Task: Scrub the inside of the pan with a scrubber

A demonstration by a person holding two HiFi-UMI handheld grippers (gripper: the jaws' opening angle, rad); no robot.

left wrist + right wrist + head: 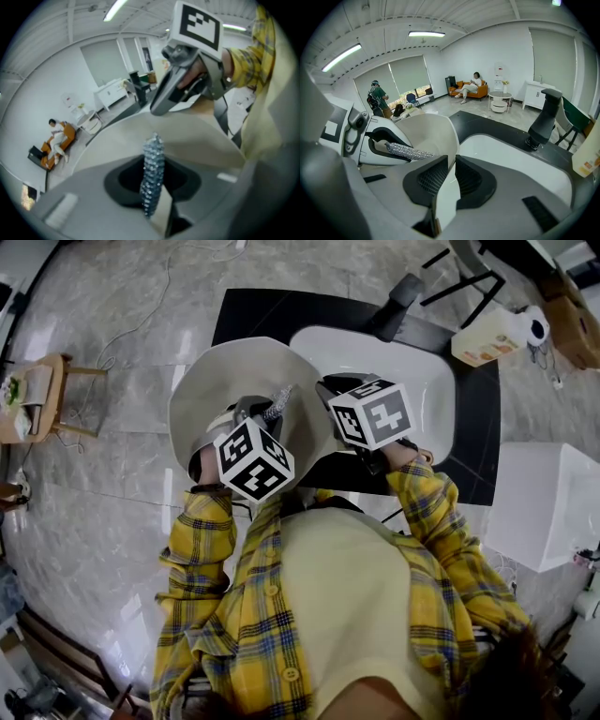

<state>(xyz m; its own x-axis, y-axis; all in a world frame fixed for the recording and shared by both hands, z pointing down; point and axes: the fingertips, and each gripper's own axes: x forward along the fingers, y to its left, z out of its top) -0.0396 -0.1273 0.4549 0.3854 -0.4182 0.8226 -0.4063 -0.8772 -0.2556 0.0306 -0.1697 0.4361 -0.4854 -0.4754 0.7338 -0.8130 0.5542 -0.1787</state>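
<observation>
Head view: left claw pinches scrubber inside pan, right claw clamps rim.

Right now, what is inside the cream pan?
Only the silvery mesh scrubber, clamped in the left gripper, shows inside the pan; that gripper hides part of its floor.

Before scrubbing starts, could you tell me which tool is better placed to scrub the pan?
Left, I think. The left tool holds the scrubber over the pan; the right tool grips the pan's rim, steadying it.
</observation>
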